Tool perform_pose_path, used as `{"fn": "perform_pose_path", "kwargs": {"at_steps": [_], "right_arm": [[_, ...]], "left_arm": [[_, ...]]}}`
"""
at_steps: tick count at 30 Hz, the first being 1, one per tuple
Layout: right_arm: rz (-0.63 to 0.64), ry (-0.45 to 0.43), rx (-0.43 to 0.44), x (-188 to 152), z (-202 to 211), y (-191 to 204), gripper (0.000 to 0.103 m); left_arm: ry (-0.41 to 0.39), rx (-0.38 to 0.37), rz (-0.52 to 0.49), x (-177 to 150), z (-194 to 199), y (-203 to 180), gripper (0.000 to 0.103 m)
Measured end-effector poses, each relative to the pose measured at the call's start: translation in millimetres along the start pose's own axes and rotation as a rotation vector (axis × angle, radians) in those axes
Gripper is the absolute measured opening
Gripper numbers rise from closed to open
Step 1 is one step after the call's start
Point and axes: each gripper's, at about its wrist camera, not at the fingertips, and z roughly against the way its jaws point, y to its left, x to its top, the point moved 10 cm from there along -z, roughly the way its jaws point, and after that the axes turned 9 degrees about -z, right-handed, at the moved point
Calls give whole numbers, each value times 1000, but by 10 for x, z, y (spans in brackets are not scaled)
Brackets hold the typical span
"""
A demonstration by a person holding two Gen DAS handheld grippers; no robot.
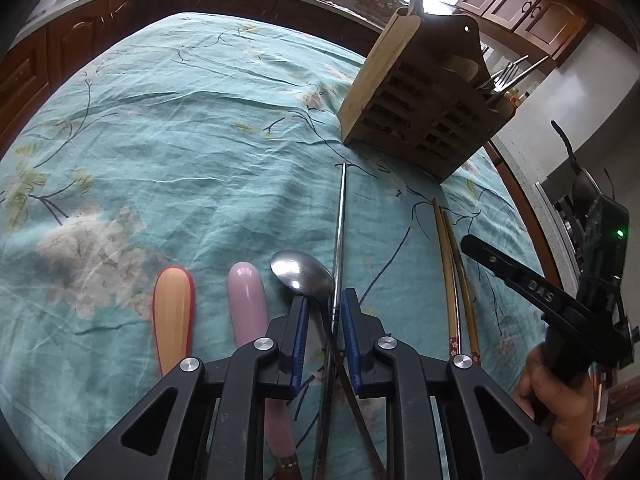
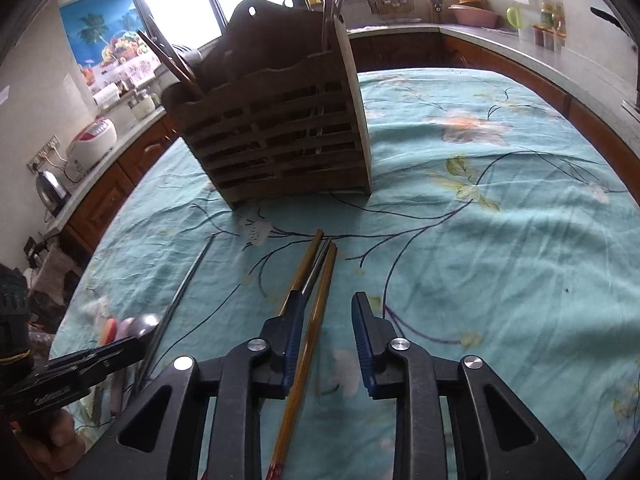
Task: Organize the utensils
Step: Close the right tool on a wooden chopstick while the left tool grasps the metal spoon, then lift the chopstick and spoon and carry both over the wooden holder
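A wooden slatted utensil holder [image 1: 416, 112] [image 2: 280, 128] stands on the teal tablecloth, with utensils in it. In the left wrist view my left gripper [image 1: 325, 302] is open low over a metal spoon [image 1: 300, 274] and a thin metal skewer [image 1: 341, 232], whose handles run between the fingers. A purple-handled utensil [image 1: 248, 296] and an orange-red one [image 1: 174, 312] lie to the left. Two wooden chopsticks [image 1: 454, 276] [image 2: 316, 288] lie to the right. My right gripper [image 2: 326, 312] is open above the chopsticks, one chopstick between its fingers.
The table is covered by a wrinkled teal floral cloth [image 1: 180, 140] [image 2: 500, 220]. Wooden kitchen cabinets and counters [image 2: 500, 44] with appliances surround it. The right gripper's body [image 1: 560, 300] shows at the right of the left wrist view.
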Motion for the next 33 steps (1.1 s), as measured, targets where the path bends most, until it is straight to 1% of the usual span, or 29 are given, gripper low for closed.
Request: {"fn": "perform_pose_path", "kwargs": {"at_steps": [4,6,10,12,16,23,30,33], "right_arm": [[32,42,-33,28,-166,35,20],[55,40,-56,51,-216,50,18],[77,44,-71,95,-261,72,18],[88,44,-83,106,-269,65,8],[61,36,-47,108,-230,85,6],[27,-24,38,140,131,147,5],[2,-121,89,255,628,189,5],[-2,-160,103,362,787,262,5]], "left_arm": [[4,-12,16,20,-26,36,11],[3,-20,25,31,-28,47,9],[-2,-25,22,31,-20,37,5],[-6,-22,12,24,-6,16,4],[-24,-23,-4,28,54,-34,1],[-67,-27,-21,50,257,-107,1],[-124,-35,-39,56,597,-194,1],[-147,-43,-51,52,740,-240,1]]}}
